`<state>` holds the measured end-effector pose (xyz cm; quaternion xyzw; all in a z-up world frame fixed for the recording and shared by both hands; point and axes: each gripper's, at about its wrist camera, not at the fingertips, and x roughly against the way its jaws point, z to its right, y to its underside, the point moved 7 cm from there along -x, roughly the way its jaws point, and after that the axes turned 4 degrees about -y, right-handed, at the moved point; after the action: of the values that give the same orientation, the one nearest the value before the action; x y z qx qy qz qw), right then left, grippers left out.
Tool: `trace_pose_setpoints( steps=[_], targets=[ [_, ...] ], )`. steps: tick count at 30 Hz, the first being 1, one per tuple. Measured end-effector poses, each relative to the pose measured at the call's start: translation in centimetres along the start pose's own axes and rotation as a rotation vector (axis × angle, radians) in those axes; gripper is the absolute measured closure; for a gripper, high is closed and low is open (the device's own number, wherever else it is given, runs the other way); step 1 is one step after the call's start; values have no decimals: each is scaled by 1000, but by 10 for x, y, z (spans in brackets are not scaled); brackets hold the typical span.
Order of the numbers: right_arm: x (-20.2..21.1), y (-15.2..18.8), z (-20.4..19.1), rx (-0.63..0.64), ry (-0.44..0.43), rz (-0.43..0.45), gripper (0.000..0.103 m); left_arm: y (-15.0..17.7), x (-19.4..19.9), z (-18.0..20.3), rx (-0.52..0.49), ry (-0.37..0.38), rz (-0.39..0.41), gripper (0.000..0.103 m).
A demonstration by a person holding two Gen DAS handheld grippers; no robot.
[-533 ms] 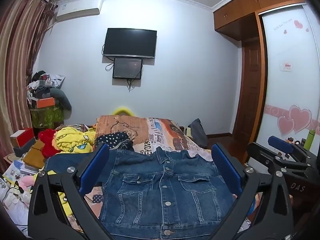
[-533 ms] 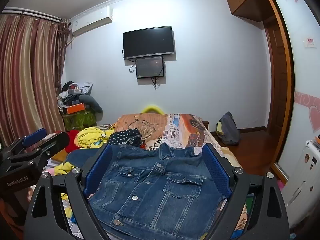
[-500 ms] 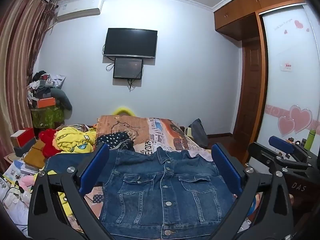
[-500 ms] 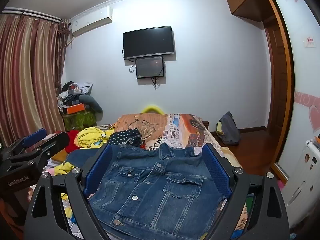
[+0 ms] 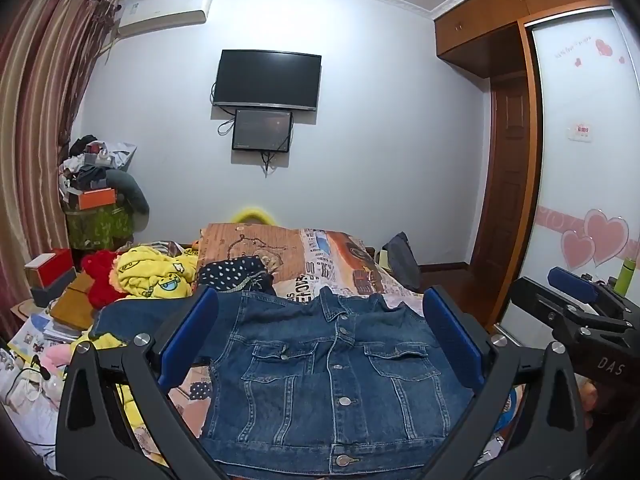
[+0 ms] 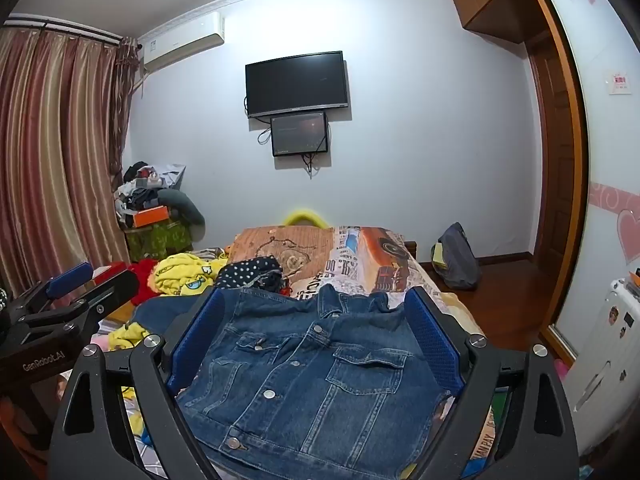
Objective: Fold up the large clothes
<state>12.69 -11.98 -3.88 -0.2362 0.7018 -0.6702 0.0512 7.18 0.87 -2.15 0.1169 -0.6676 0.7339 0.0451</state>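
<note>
The denim jacket point(image 5: 332, 376) has its hem cut off by the bottom edge, and its left sleeve point(image 5: 132, 316) is partly hidden behind a gripper finger point(image 5: 188, 340).

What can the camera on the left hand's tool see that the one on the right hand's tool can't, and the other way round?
Only the left wrist view shows the other tool's blue-tipped fingers at its right edge, plus a green bottle by the heart-decorated sliding door.

Only the right wrist view shows a white appliance and the left tool at its left edge.

Both show the blue denim jacket spread flat on the patterned bed, and the black wall television.
</note>
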Motion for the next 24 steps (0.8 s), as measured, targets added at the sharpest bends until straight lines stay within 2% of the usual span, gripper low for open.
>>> trace_pose_setpoints(
  steps=[24],
  targets=[
    [-1, 2, 2, -7, 7, -7, 13, 1, 0, 3, -12, 5, -4, 0]
  ],
)
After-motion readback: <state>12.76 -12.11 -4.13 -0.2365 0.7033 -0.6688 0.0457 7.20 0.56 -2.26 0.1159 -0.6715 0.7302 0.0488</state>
